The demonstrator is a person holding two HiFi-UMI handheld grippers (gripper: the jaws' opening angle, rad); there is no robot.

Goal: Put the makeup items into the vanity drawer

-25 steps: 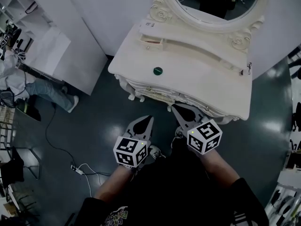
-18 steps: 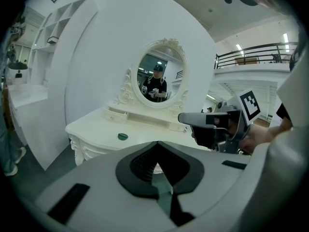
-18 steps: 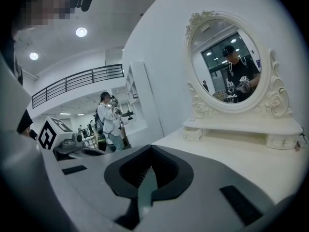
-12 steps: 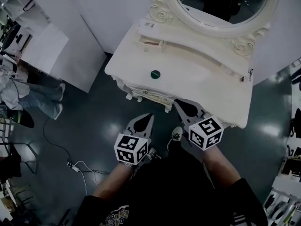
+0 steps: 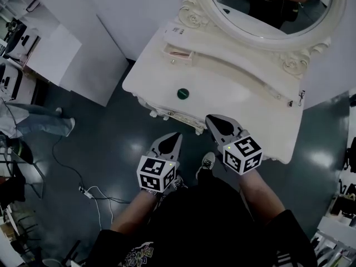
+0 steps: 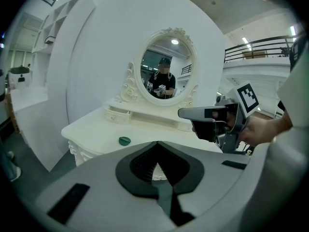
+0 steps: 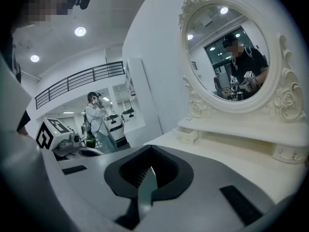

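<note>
A small round green makeup item (image 5: 183, 93) lies alone on the cream vanity top (image 5: 245, 107), near its front left. It shows again in the left gripper view (image 6: 124, 140). A little drawer (image 5: 177, 53) stands open on the raised shelf at the back left, under the oval mirror (image 5: 267, 10). My left gripper (image 5: 174, 136) is shut and empty, held over the floor short of the vanity's front edge. My right gripper (image 5: 212, 118) is also shut and empty, its tips over the front edge. The right gripper view shows the drawer (image 7: 187, 135) ahead.
White partitions and shelving (image 5: 72, 49) stand to the left. A cable (image 5: 83, 191) trails over the dark floor. Another person's legs (image 5: 41, 121) show at the far left. My own shoe (image 5: 207, 161) is below the grippers.
Both grippers have edged closer to the vanity, the right one now reaching its front edge. The person at the left has moved further out of view.
</note>
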